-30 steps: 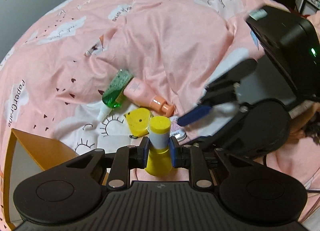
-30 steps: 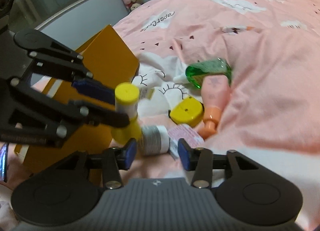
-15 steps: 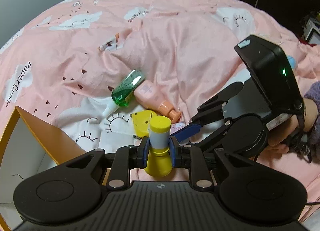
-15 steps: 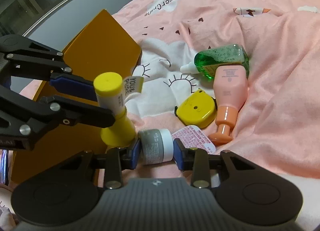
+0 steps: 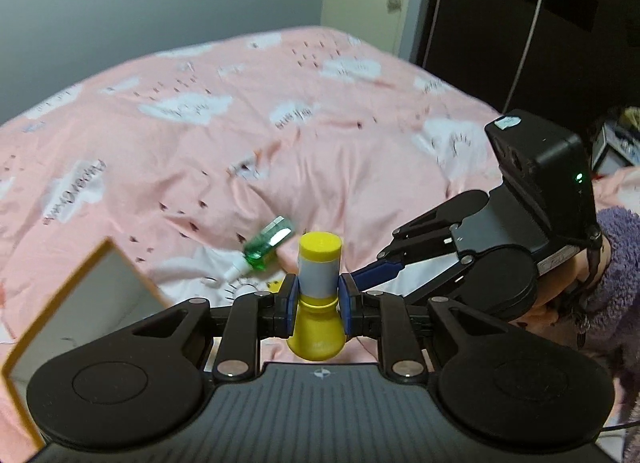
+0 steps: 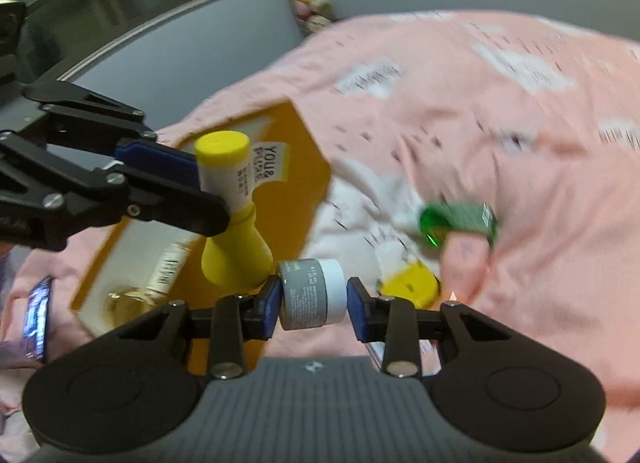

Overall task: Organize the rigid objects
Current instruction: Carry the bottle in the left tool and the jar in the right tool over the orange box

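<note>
While left tool [image 5: 318,303] clamps flared yellow bottle [image 5: 319,295] | right tool [image 6: 314,303] clamps squat grey jar [image 6: 312,293]

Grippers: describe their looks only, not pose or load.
Both the left gripper and the right gripper are matte black, with ribbed bodies, round side discs, silver screws and blue finger pads. The right one's housing shows a green light, and a fuzzy purple sleeve is behind it.

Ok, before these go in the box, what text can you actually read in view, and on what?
"YOU&" on the yellow bottle label flap, held in the left tongs; the lines under it are blurred.
Grey jar in the right tongs: small print, unreadable.
Pink bedspread cloud lettering: blurred.
Orange box label: blurred.
</note>
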